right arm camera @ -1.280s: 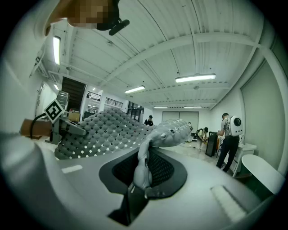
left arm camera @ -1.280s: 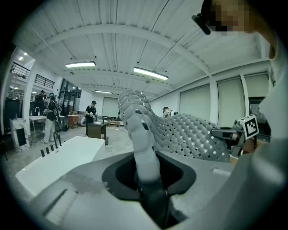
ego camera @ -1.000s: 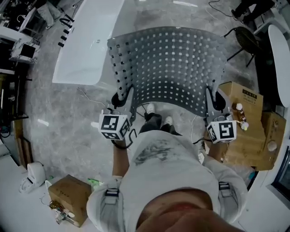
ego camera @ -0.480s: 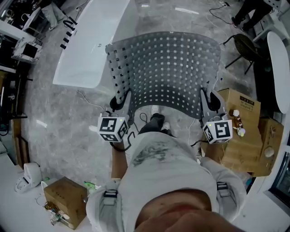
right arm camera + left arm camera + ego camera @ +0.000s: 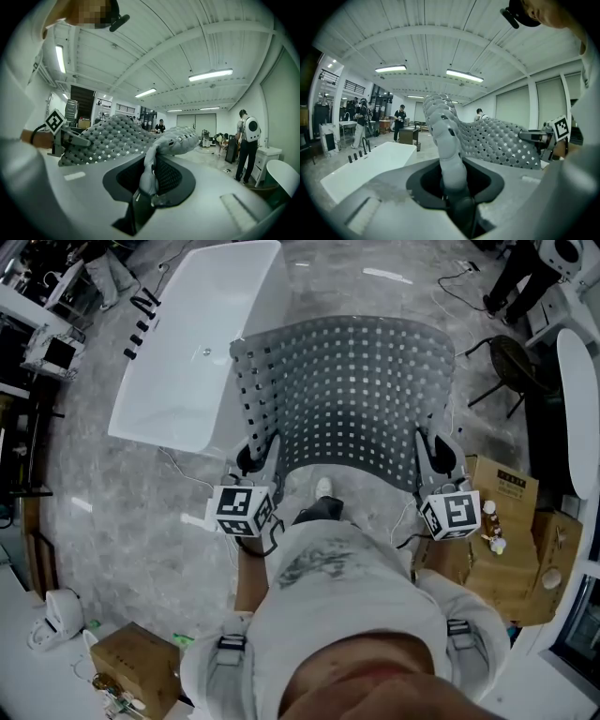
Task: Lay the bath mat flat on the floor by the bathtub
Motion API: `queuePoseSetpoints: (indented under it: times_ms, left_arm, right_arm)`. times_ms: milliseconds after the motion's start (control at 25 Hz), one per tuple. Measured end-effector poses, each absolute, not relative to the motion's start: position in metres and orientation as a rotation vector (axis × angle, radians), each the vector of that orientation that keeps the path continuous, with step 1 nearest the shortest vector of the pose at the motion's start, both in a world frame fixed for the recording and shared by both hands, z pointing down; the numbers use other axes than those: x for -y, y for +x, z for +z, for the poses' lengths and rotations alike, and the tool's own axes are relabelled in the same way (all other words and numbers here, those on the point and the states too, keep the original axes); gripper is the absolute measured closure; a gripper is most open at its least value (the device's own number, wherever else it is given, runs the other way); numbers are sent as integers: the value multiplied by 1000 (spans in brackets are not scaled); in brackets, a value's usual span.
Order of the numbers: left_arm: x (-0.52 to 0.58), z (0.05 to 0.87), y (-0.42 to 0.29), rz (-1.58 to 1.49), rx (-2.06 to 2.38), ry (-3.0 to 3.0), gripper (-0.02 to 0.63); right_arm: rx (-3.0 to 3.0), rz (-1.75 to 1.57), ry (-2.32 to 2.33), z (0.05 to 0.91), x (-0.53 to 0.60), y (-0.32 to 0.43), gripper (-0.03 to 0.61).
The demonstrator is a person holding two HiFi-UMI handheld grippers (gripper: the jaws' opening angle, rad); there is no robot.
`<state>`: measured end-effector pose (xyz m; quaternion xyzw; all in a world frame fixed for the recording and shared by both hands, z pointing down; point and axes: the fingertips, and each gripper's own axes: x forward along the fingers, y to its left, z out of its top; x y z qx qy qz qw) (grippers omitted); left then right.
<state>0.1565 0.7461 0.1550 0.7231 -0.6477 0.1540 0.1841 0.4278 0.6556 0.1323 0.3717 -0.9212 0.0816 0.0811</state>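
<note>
A grey bath mat (image 5: 352, 395) full of square holes hangs spread out in the air between my two grippers, above the floor beside the white bathtub (image 5: 202, 343). My left gripper (image 5: 261, 454) is shut on the mat's near left corner, and its own view shows the mat's edge (image 5: 449, 150) rising from between the jaws. My right gripper (image 5: 429, 454) is shut on the near right corner, where the mat (image 5: 154, 157) bunches between the jaws. The mat's far edge bows away from me, its left side close to the tub's right rim.
Cardboard boxes (image 5: 502, 540) with small bottles stand at my right, a dark chair (image 5: 511, 357) beyond them. Another box (image 5: 131, 667) and a white appliance (image 5: 49, 620) sit at lower left. Cables trail on the marble floor (image 5: 122, 502). People stand far off across the room.
Both grippers have carried the mat to the right and further away, its left edge now clear of the tub. The grips have not changed.
</note>
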Motion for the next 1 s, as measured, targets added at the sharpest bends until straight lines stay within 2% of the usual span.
queuePoseSetpoints:
  times_ms: [280, 1000]
  left_arm:
    - [-687, 162, 114, 470, 1787, 2070, 509]
    - [-564, 183, 67, 478, 1716, 2141, 509]
  right_arm:
    - [2723, 239, 1146, 140, -607, 383, 526]
    - [2674, 255, 1243, 164, -504, 338, 526]
